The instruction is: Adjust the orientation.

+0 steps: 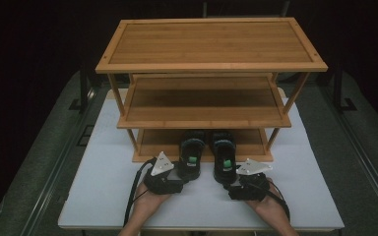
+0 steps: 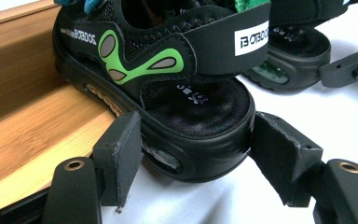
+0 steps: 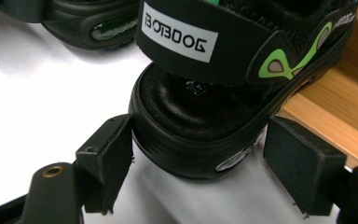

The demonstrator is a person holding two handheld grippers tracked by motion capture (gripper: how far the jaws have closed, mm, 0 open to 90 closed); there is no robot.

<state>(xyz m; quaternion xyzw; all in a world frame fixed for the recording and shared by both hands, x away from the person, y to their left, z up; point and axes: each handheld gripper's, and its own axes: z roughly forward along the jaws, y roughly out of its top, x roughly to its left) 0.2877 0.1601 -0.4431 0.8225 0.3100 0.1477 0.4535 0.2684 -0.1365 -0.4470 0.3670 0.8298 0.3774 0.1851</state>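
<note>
Two black sandals with green markings lie side by side, toes on the bottom board of a wooden rack (image 1: 153, 143) and heels out over the white table (image 1: 103, 187). My left gripper (image 1: 181, 176) is open behind the left sandal (image 1: 191, 150). In the left gripper view its pads (image 2: 121, 154) stand on either side of that sandal's heel (image 2: 196, 116), very close to it. My right gripper (image 1: 232, 181) is open behind the right sandal (image 1: 224, 153). Its left pad (image 3: 107, 156) is next to the heel (image 3: 191, 121), while the right pad stands a little apart.
The rack has three boards; the top board (image 1: 211, 44) and the middle board (image 1: 204, 105) are bare. Its bottom edge (image 2: 32, 130) runs right beside the left sandal, and it also lies beside the right one (image 3: 340, 107). White table stretches to both sides of the hands.
</note>
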